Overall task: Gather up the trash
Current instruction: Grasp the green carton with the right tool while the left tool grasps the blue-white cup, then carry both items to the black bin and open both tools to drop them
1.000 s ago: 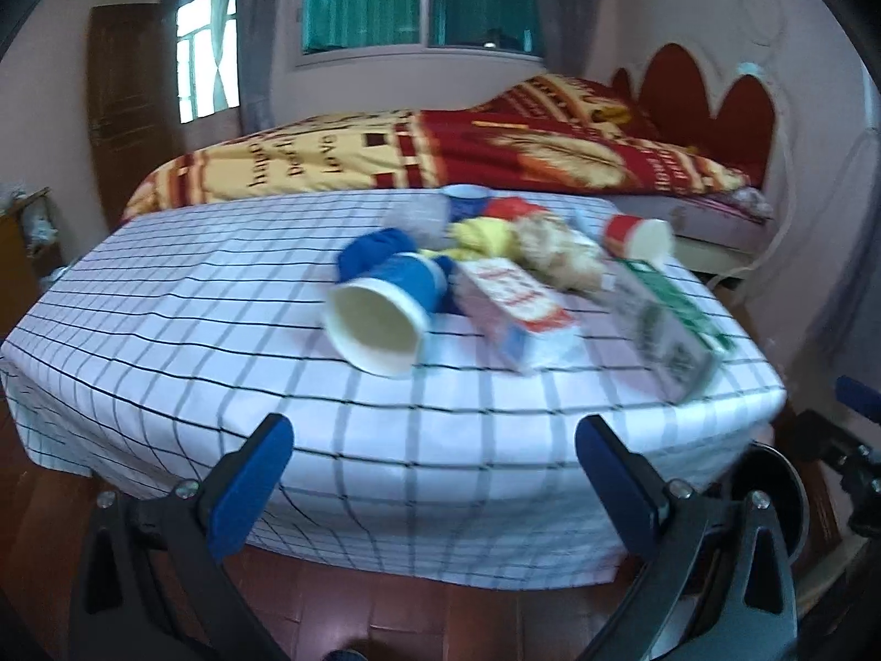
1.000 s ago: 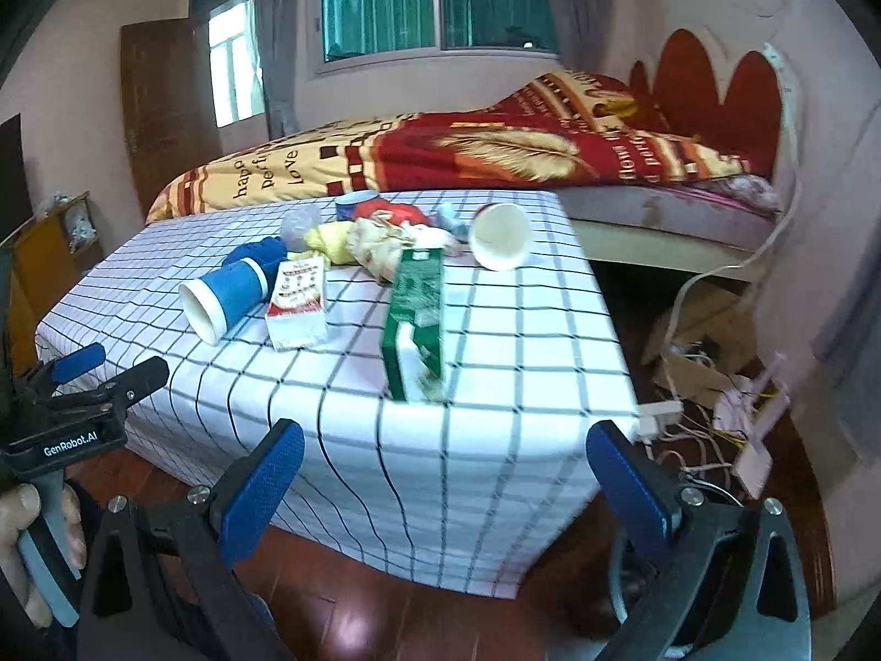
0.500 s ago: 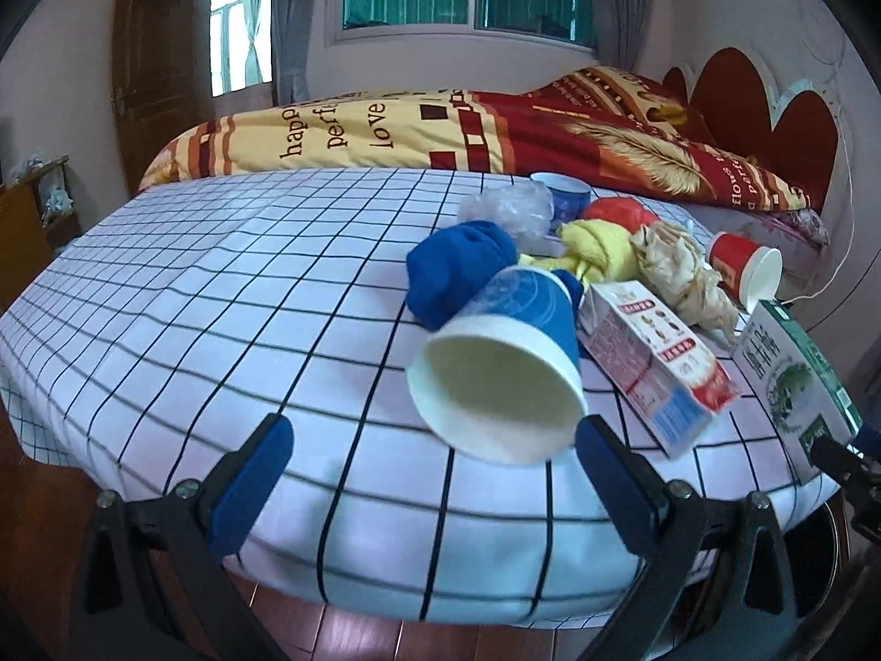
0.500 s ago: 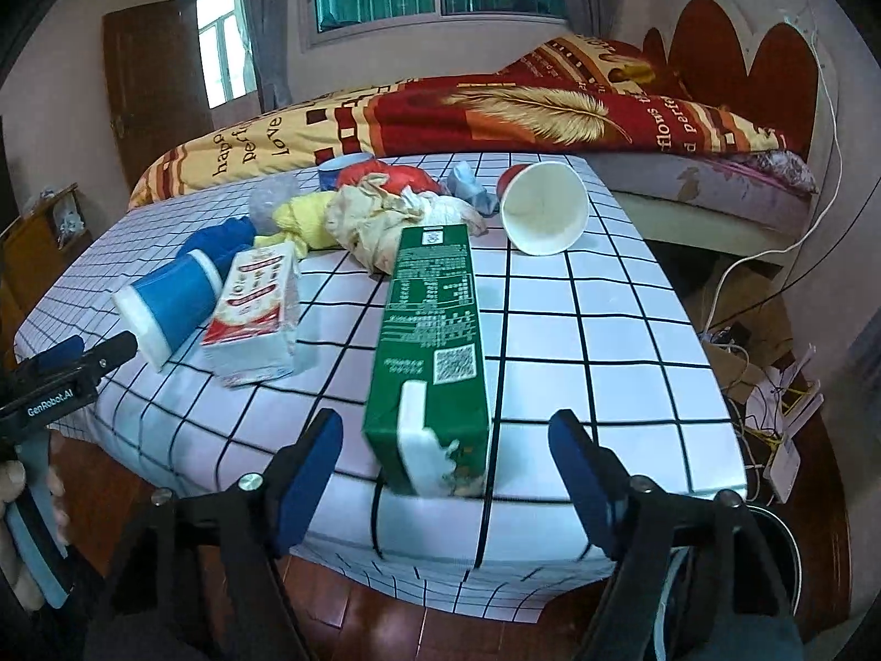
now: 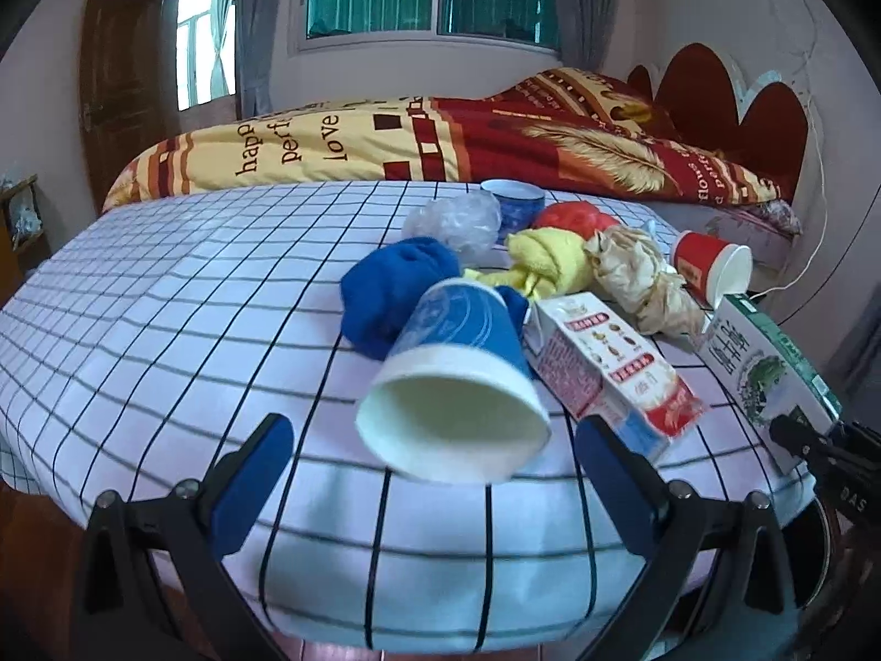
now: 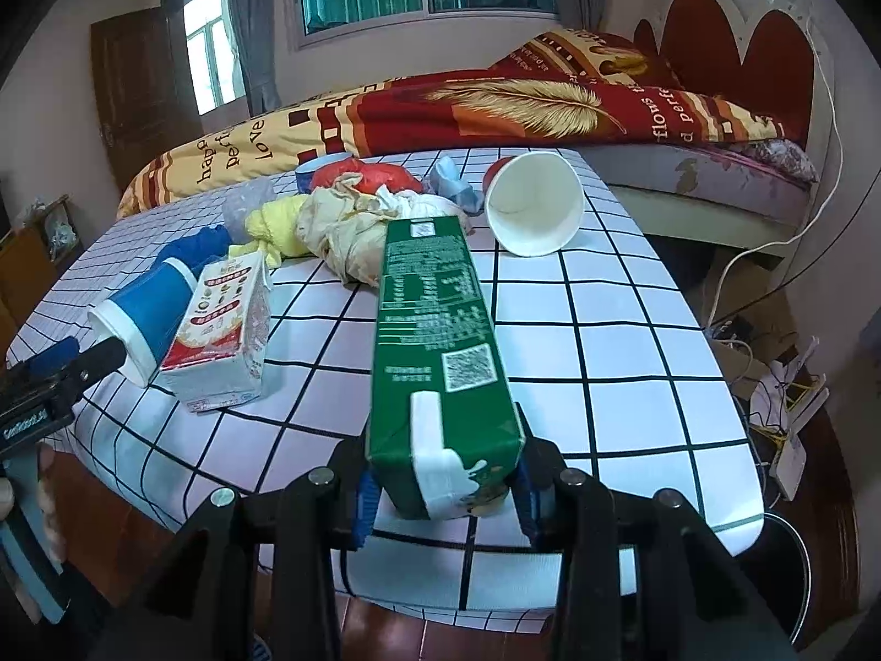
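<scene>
A green carton (image 6: 435,330) lies on the checked table (image 6: 605,341), its near end between my right gripper's (image 6: 443,487) blue pads, which are shut on it. The carton also shows in the left wrist view (image 5: 765,363). A blue paper cup (image 5: 457,380) lies on its side with its mouth toward my left gripper (image 5: 429,473), which is open, its fingers on either side of the cup's rim. The cup also shows in the right wrist view (image 6: 148,314). A red-and-white carton (image 5: 605,369) lies between cup and green carton.
Further back lie a blue cloth (image 5: 396,281), yellow cloth (image 5: 545,264), crumpled paper (image 5: 639,275), a clear plastic bag (image 5: 451,220), a blue bowl (image 5: 517,201), a red bag (image 5: 572,220) and a red cup (image 6: 534,209). A bed (image 6: 495,104) stands behind. Cables (image 6: 782,385) lie on the floor right.
Both grippers have moved forward to the table's edge. The right gripper's jaws have closed onto the green carton's near end. The left gripper has come up to the blue cup's mouth, still open.
</scene>
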`<state>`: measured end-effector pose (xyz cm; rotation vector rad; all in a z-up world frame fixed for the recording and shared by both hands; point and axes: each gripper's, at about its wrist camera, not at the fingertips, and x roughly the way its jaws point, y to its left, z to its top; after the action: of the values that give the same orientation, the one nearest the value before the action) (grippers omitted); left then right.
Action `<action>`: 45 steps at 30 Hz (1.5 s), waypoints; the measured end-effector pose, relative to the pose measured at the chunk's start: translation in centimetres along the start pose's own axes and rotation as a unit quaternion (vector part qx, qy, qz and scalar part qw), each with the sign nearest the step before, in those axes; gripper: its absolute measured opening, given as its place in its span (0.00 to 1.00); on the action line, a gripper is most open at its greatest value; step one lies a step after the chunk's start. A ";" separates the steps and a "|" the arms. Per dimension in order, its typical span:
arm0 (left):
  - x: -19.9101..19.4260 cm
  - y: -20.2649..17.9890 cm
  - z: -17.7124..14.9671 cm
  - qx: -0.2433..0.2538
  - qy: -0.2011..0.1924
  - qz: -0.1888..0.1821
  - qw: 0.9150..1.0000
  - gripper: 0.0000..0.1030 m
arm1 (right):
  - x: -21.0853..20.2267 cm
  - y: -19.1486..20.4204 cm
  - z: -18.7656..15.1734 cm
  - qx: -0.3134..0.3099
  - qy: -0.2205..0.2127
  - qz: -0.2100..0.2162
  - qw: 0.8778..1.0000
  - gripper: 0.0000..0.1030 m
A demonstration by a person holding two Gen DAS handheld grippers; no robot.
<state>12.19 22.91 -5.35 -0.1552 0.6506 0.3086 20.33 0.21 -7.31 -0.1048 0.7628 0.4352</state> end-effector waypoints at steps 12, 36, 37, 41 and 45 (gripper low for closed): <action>0.5 0.3 0.8 0.003 -0.009 -0.021 1.000 0.55 | -2.0 -0.4 0.3 -0.009 -0.023 0.010 1.000 0.39; -9.3 -12.0 -1.3 0.097 -0.061 -0.156 0.981 0.51 | -15.7 -11.7 -6.0 0.078 -0.070 -0.093 0.990 0.39; -9.5 -13.2 -1.5 0.105 -0.060 -0.168 0.978 0.51 | -16.1 -12.3 -6.4 0.082 -0.069 -0.098 0.989 0.39; -10.2 -17.2 -2.2 0.137 -0.057 -0.209 0.967 0.51 | -18.3 -15.8 -8.4 0.104 -0.064 -0.131 0.984 0.39; -10.7 -20.9 -3.2 0.164 -0.048 -0.245 0.954 0.51 | -19.8 -18.9 -10.5 0.119 -0.053 -0.158 0.979 0.39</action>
<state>9.17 -0.04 -0.34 0.0209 0.5372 -0.2702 8.80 -26.28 -2.50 0.0215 0.6737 0.0451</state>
